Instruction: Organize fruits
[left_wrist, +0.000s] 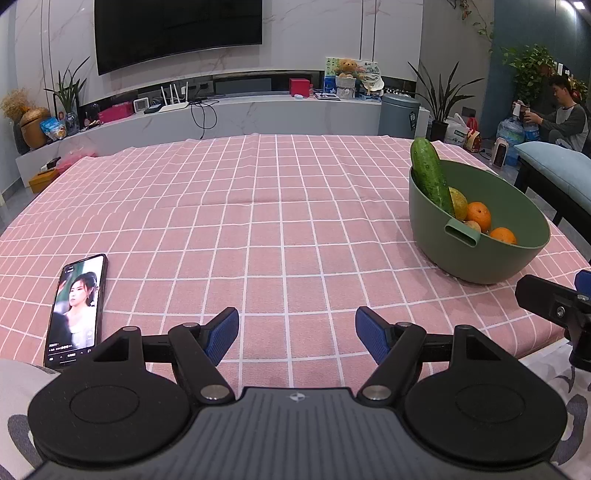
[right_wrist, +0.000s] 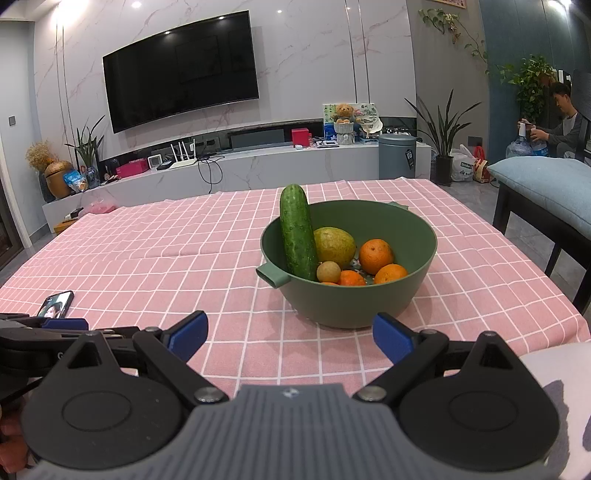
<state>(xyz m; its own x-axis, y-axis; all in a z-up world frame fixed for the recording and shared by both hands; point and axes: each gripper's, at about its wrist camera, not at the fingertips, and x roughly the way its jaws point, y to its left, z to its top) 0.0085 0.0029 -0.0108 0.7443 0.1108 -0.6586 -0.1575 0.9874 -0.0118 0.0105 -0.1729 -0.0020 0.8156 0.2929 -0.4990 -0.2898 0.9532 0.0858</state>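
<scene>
A green bowl (right_wrist: 354, 306) stands on the pink checked tablecloth (right_wrist: 184, 251), just beyond my right gripper (right_wrist: 291, 338). A cucumber (right_wrist: 297, 236) leans upright against its left wall. Beside it lie a yellow-green fruit (right_wrist: 334, 245), a small round brownish fruit (right_wrist: 328, 272) and three oranges (right_wrist: 375, 255). My right gripper is open with nothing between its blue pads. In the left wrist view the bowl (left_wrist: 480, 258) sits at the right, with the cucumber (left_wrist: 430, 175) and oranges (left_wrist: 478, 216) inside. My left gripper (left_wrist: 297, 338) is open over bare cloth, holding nothing.
A phone (left_wrist: 75, 310) with a lit screen lies on the cloth at the near left. A dark chair with a blue cushion (right_wrist: 543, 192) stands by the table's right side. A person (right_wrist: 563, 125) sits at the far right. A TV wall and cabinet lie beyond the table.
</scene>
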